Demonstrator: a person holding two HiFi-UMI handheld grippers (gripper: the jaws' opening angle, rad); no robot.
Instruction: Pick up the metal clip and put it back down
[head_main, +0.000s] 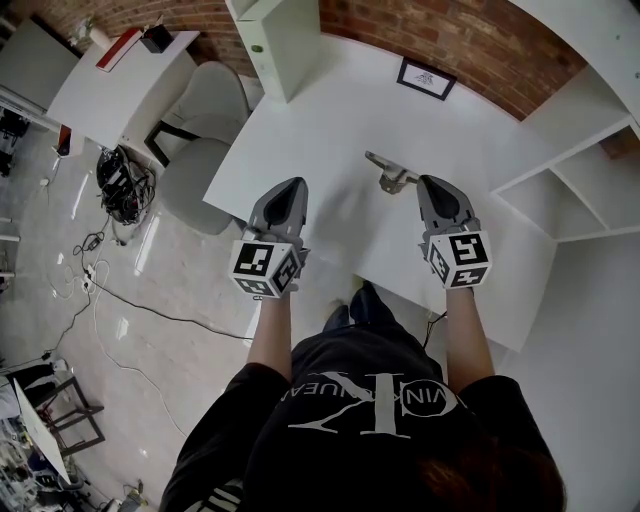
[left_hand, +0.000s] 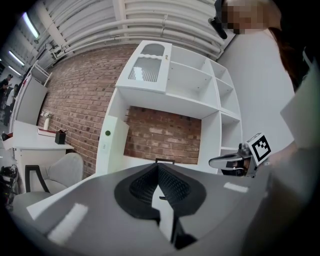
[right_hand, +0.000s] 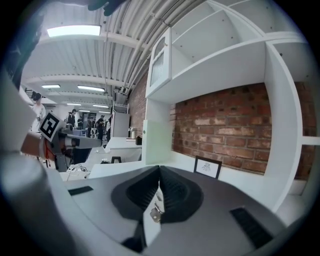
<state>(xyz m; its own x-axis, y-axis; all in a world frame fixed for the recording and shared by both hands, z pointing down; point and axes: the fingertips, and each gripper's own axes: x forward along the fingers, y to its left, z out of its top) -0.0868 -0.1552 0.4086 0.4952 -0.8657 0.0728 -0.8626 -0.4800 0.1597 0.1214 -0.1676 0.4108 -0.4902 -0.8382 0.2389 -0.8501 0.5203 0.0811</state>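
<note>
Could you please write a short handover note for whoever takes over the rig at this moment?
Left gripper: shut and empty, held above the near left part of the white table.
Right gripper: shut on the metal clip; a bit of its metal shows between the jaws.
Clip: mid-table, right of centre, low over or on the surface; I cannot tell whether it has left the table.
Done: the grasp.
Left: lift the clip clear, set it back on the table, open the right jaws and back away.
</note>
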